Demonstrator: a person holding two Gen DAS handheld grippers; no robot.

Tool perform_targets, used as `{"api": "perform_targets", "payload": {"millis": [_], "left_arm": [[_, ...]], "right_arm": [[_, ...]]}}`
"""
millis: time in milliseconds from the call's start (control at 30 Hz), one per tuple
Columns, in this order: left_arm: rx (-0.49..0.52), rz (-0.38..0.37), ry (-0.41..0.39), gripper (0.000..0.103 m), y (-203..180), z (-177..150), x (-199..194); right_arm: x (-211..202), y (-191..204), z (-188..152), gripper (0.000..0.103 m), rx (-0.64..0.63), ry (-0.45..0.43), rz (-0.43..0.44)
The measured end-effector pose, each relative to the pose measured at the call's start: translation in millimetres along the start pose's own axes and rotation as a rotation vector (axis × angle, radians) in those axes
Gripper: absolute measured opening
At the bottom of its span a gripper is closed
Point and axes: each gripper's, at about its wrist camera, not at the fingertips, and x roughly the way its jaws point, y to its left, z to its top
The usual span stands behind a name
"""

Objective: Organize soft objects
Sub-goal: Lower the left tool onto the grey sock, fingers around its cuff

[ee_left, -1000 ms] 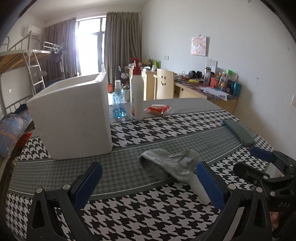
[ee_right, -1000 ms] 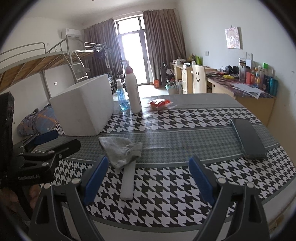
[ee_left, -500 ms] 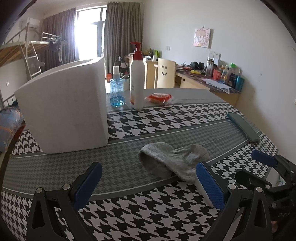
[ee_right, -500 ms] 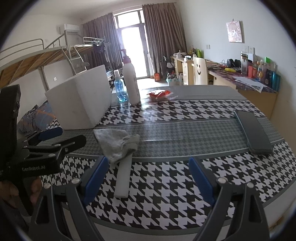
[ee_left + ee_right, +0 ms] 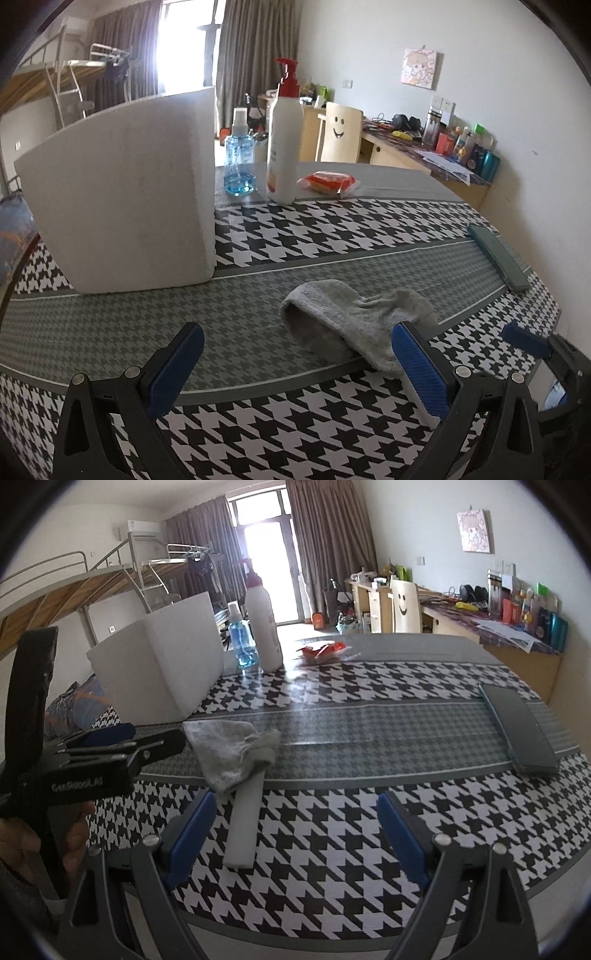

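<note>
left wrist view had the left hand-held gripper gaping wide, empty, just short of the grey sock; a snatch could've dragged the white foam strip under it along too.

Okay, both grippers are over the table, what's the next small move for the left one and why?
Probably ease the left gripper forward and a little rightward so its open jaws straddle the grey sock. The sock lies crumpled, partly over a white foam strip, just ahead of the right-side pad, and nothing is gripped yet. The right gripper is also open and empty.
</note>
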Motion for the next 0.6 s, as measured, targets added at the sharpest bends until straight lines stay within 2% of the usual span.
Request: {"api": "perform_targets", "payload": {"millis": [167,600], "left_arm": [[-0.004,-0.011,0.024,0.100,1.1,0.4,8.6],[-0.027,-0.043,0.102,0.075,5.2,0.5,28.4]], "right_arm": [[4.2,0.1,-1.9,0.091,-0.009,0.012,0.010],[18.3,8.2,-0.8,0.091,-0.012,0.046,0.036]]}}
